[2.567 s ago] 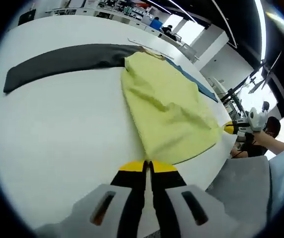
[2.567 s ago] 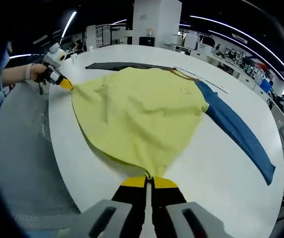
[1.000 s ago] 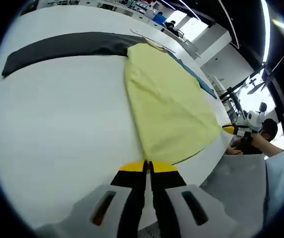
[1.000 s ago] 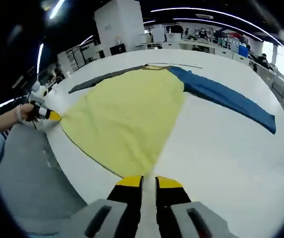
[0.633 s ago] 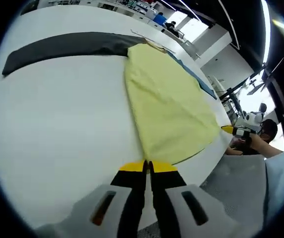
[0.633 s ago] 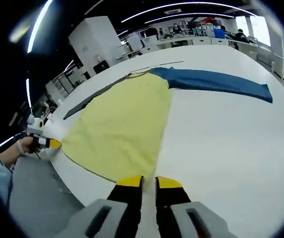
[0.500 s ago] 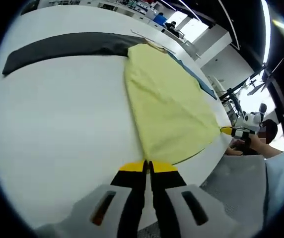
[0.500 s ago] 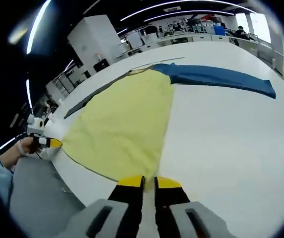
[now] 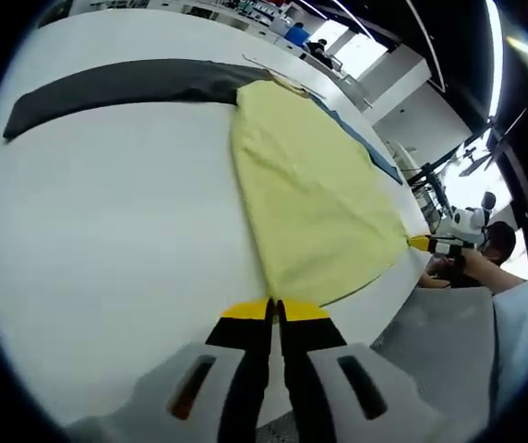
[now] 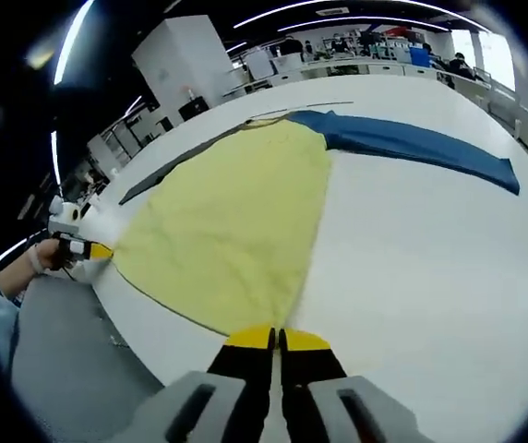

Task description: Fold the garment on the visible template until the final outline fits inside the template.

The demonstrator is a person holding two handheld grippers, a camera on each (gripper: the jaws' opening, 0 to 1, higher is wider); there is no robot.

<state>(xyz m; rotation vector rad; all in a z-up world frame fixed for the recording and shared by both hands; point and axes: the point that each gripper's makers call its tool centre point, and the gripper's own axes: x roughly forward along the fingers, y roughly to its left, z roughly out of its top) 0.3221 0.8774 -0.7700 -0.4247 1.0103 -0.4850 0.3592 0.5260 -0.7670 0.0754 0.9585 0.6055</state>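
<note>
A: How are the tongs sitting?

B: In the left gripper view, the left gripper (image 9: 274, 312) is showing its two yellow-tipped jaws pressed together, and they are meeting the near hem corner of the garment (image 9: 310, 198). It is pinching that corner, as far as the view shows.

A: And the other one?

B: In the right gripper view, the right gripper (image 10: 277, 338) is also showing jaws closed with no gap, their tips lying right at the opposite hem corner. It appears to be clamping the cloth, though the fabric between the tips is too small to make out.

A: Where is the garment lying?

B: It is lying spread flat on the white table (image 10: 430, 258). The yellow body is fanning out from the hem toward the collar. A dark grey sleeve (image 9: 116, 85) is stretching away on one side, and a blue sleeve (image 10: 412, 143) is stretching away on the other.

A: Is each gripper showing in the other's view?

B: Yes. The right one is appearing at the table edge in the left gripper view, held in a hand (image 9: 453, 268), touching the far hem corner.
</note>
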